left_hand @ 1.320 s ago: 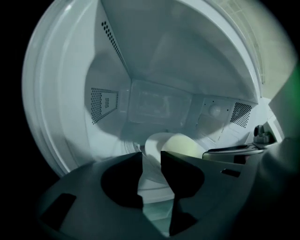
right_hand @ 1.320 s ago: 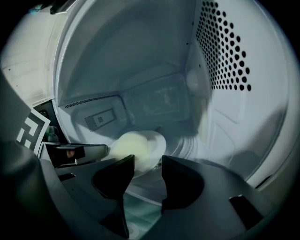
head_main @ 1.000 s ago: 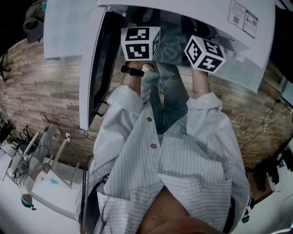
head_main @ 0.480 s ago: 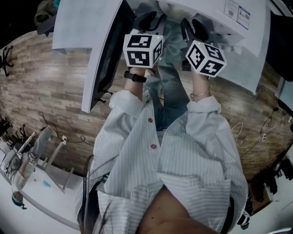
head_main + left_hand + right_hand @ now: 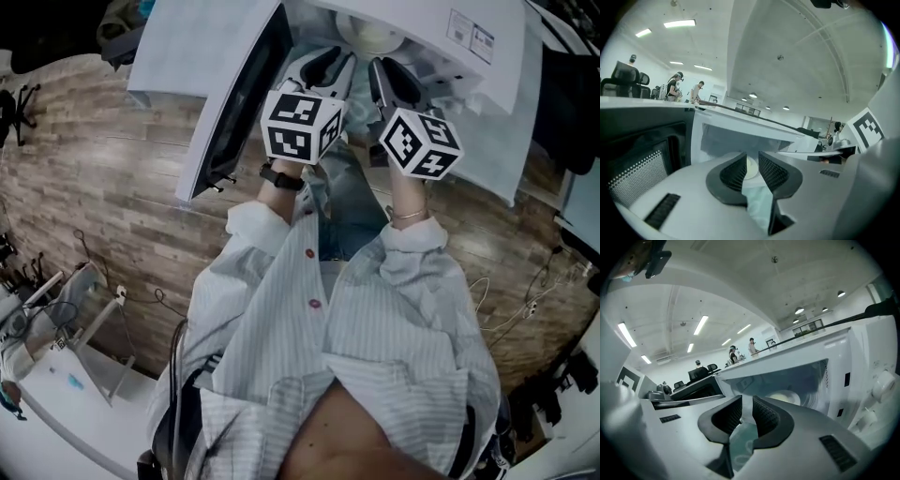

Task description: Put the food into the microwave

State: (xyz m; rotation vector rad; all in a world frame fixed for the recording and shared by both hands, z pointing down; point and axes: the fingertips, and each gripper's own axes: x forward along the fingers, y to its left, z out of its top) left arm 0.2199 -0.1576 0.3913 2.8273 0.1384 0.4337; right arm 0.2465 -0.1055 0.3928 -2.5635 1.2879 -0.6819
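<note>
A white microwave (image 5: 450,56) stands with its door (image 5: 234,94) swung open to the left. A round pale turntable (image 5: 368,36) shows inside the cavity. A thin, see-through pale-teal bag (image 5: 345,164) with a loop print hangs between my two grippers in front of the opening. My left gripper (image 5: 330,56) is shut on one edge of the bag (image 5: 759,204). The jaws of my right gripper (image 5: 386,67) have just been closing, and the other edge of the bag (image 5: 743,441) is pinched between them. What the bag holds is hidden. Both grippers (image 5: 752,161) (image 5: 747,405) point into the cavity.
The microwave's knobs (image 5: 881,380) sit right of the cavity. The door's dotted window (image 5: 642,164) is at the left. Wood-look floor (image 5: 103,187) lies below, with a white table holding stands (image 5: 66,375) at lower left and cables (image 5: 525,281) at the right. People stand far off (image 5: 675,86).
Both grippers have moved forward and up toward the microwave's opening with the bag between them. The cavity and its turntable have come into view.
</note>
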